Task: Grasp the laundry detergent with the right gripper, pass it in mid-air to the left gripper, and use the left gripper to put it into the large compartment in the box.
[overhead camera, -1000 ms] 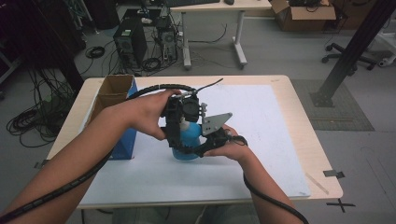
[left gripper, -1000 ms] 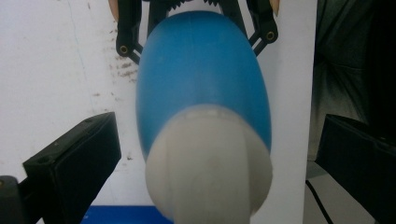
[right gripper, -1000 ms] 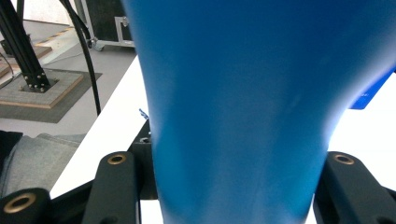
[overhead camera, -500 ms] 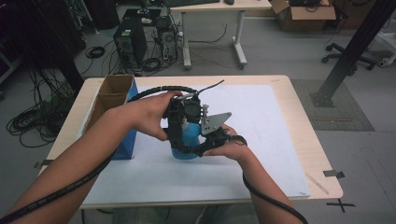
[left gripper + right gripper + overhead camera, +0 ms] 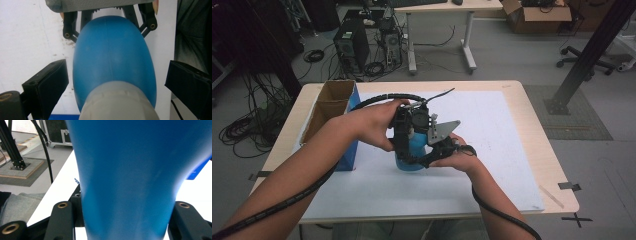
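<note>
Right tool (image 5: pixel 424 159) clamps the blue bottle (image 5: pixel 412 150) low on its body, steadying it upright on the white tabletop (image 5: pixel 492 150), while the left tool (image 5: pixel 404 137), jaws just closing yet clear, straddles its pale cap (image 5: pixel 117 100), probably to unscrew it.

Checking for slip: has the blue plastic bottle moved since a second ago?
No. The blue plastic bottle sits at the same spot beside the blue-sided cardboard box in the high view.
</note>
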Available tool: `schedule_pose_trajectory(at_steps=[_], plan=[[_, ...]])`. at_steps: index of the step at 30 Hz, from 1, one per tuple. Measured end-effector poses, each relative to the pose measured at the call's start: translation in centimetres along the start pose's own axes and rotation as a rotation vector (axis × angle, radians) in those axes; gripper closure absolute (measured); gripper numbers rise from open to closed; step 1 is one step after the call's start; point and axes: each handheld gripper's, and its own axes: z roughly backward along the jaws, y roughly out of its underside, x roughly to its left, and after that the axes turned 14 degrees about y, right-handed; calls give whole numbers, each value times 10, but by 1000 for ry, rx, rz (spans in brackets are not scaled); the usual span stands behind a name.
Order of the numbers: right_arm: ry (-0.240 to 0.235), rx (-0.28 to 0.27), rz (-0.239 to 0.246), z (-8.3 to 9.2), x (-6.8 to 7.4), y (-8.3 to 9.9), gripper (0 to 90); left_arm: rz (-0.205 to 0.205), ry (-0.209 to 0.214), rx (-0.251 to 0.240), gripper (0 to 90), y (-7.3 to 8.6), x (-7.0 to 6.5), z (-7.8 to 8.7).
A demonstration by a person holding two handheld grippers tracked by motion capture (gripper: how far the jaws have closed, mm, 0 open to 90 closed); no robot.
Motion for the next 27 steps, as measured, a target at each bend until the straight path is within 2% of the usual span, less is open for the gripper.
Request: schedule_pose_trajectory(at_steps=[9,12,27], plan=[[3,-7,3,1,0,-1,456,0,-30,15,120,-1,-1,-2],[3,-6,5,1,0,-1,456,-4,-29,17,162,-1,-1,-1],[7,-9,-2,2,1,-2,456,-8,-42,30,238,-3,-2,-2]])
